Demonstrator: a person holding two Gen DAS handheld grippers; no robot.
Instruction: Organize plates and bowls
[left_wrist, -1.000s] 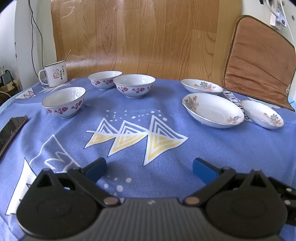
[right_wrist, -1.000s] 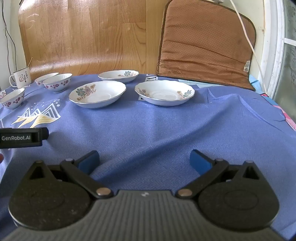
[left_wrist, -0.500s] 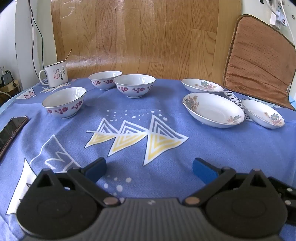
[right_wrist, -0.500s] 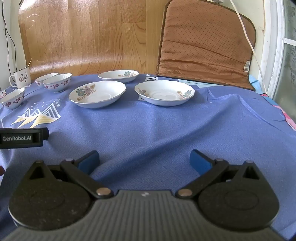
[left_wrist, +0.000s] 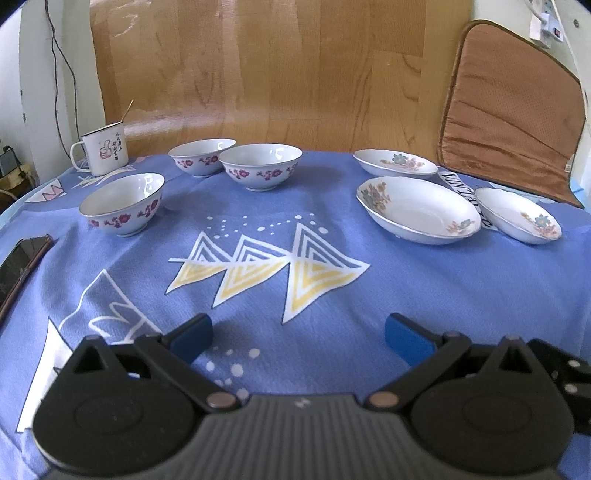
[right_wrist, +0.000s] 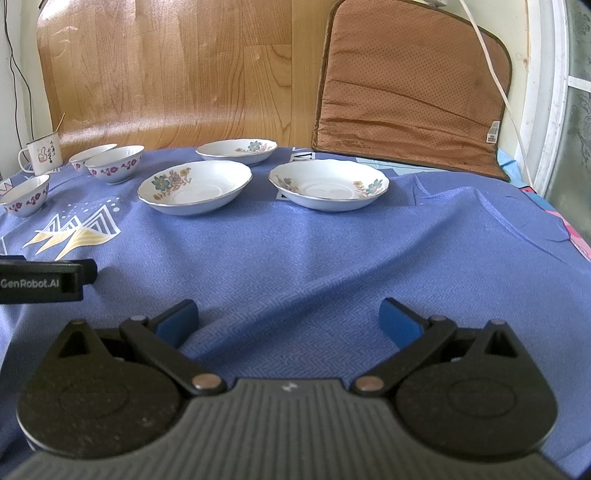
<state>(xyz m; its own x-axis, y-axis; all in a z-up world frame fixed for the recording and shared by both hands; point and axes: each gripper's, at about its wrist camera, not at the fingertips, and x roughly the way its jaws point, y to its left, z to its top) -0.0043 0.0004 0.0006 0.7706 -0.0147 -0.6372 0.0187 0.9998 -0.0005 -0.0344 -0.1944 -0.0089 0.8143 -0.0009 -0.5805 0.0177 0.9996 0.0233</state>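
Blue patterned tablecloth (left_wrist: 461, 295): covers the whole table; unchanged against the earlier views.

Brown padded cushion (right_wrist: 410, 85): leans upright behind the table at far right.

Three white floral-printed shallow plates: large plate (left_wrist: 417, 210), right plate (left_wrist: 517, 216) just beside it, rear plate (left_wrist: 395, 162) behind. All lie singly, none stacked.

Three white porcelain bowls with purple flower bands: near bowl (left_wrist: 122, 205) at left, centre bowl (left_wrist: 260, 166), rear bowl (left_wrist: 201, 157) touching or nearly touching it. None nested.

White enamel mug (left_wrist: 103, 149): far left corner, upright.

Left gripper (left_wrist: 297, 334): blue-tipped fingers spread wide, holding nothing, low over the cloth, well short of the crockery.

Right gripper (right_wrist: 288, 319): likewise spread wide and empty, facing the plates.

Change over the last second: only a slight drift of the left view; no item displaced. Judgement: sorting not begun; every plate and bowl awaits stacking.
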